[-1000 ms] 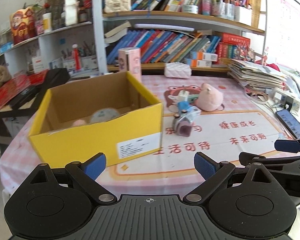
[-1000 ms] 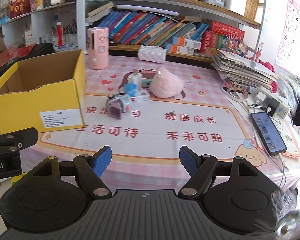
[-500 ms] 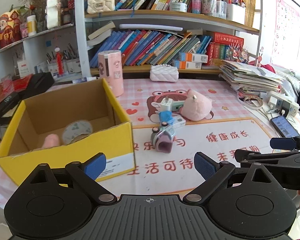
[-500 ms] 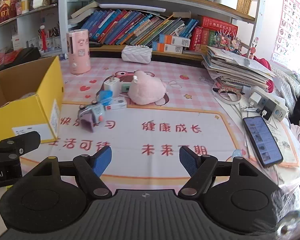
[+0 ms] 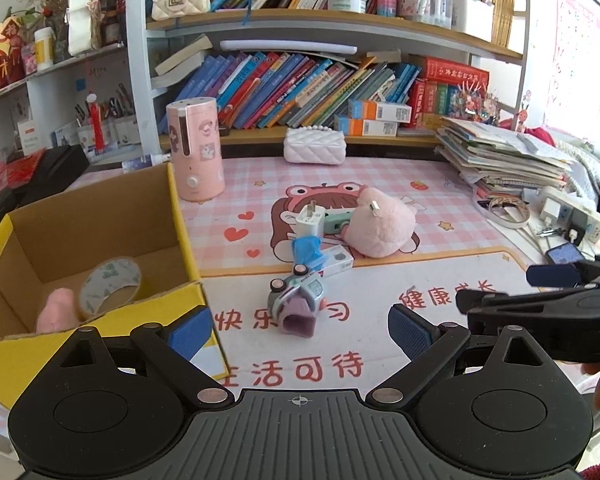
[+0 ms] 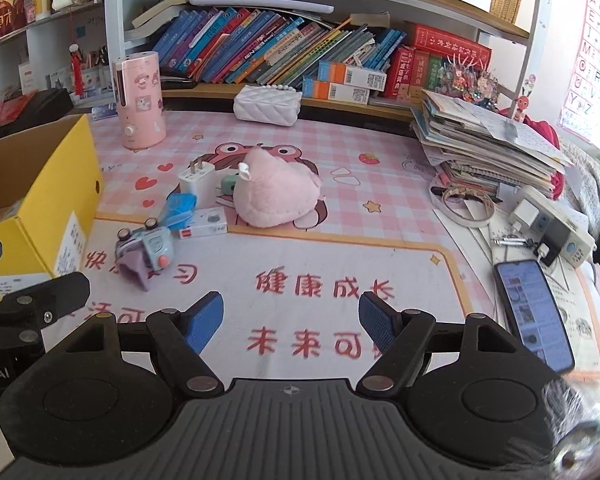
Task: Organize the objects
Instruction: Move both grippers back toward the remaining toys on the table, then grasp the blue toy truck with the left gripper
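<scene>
A yellow cardboard box stands at the left of the pink mat; a tape roll and a pink item lie inside it. On the mat lie a small toy car, a blue wad, a white small box, a white charger and a pink plush. My left gripper is open, just short of the toy car. My right gripper is open over bare mat, empty.
A pink cylinder appliance and a white quilted purse stand near the bookshelf. A stack of papers, a power strip and a phone crowd the right side.
Both grippers moved right and forward across the table; the yellow box slid to the left of both views and the toys came nearer. The jaws stayed open.
</scene>
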### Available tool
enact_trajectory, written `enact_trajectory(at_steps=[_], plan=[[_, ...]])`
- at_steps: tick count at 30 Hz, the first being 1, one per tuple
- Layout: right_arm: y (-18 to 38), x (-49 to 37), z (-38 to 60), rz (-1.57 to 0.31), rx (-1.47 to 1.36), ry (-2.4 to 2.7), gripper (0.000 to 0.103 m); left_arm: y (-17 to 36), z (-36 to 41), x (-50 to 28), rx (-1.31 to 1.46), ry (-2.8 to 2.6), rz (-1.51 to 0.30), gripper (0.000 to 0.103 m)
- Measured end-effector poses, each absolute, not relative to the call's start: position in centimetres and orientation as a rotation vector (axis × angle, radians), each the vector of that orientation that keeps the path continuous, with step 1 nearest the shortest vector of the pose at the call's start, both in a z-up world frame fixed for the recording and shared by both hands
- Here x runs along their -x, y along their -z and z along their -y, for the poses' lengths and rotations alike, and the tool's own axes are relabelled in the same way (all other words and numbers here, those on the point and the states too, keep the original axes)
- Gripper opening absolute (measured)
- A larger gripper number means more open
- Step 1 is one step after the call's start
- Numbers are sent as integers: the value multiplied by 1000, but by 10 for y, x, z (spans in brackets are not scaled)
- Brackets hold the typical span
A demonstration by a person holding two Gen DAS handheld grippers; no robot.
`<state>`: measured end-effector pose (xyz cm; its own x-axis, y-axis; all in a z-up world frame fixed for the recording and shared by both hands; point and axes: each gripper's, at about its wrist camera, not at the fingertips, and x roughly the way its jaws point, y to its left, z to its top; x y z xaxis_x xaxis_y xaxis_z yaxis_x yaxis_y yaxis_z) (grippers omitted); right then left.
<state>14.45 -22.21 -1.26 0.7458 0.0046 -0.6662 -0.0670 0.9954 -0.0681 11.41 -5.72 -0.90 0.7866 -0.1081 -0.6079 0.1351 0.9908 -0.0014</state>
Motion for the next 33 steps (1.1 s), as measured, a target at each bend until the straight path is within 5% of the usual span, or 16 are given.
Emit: enact_trajectory(at_steps=[13,18,23,33], plan=[[16,-187,244,-724,91,-128,69,18,80,-144,-42,37,-692,89],[21,-201,250,-736,91,-159,69,25,87,-154,-42,6,-713,81],[24,-212,256,-736,79,-181,69,31,94,-161,-45,-17,-734,62],[31,-226,263,-752,63,-231,69,43,103,-176,-66,-64,-758,45]])
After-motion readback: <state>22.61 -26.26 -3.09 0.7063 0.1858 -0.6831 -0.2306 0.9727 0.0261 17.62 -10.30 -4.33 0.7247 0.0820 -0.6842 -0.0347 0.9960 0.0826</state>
